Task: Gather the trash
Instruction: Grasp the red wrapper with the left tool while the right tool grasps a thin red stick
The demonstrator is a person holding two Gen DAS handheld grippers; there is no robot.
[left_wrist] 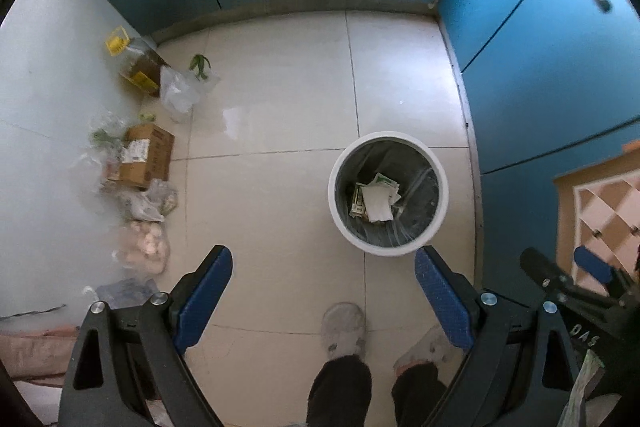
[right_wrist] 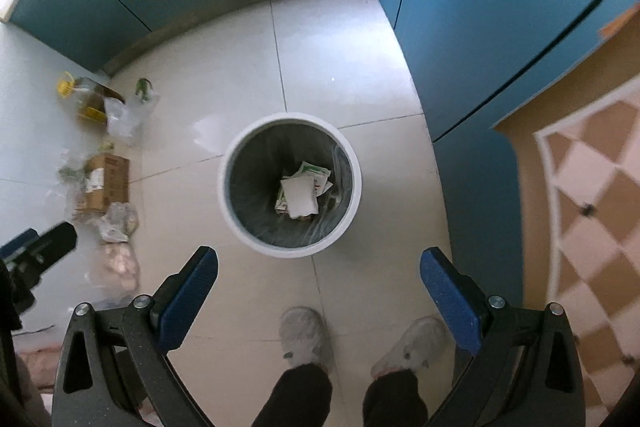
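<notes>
1. White paper wrappers (right_wrist: 302, 193), flat and creased, lie at the bottom of the round white bin with a grey liner (right_wrist: 236, 163).
2. They look light and limp; pinching an edge would hold best.
3. Above the bin, the left gripper (left_wrist: 323, 295) and right gripper (right_wrist: 319, 289) both stand spread wide, empty.

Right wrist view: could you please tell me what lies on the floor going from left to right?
Oil bottle → cardboard box → trash bin → patterned cabinet.
</notes>
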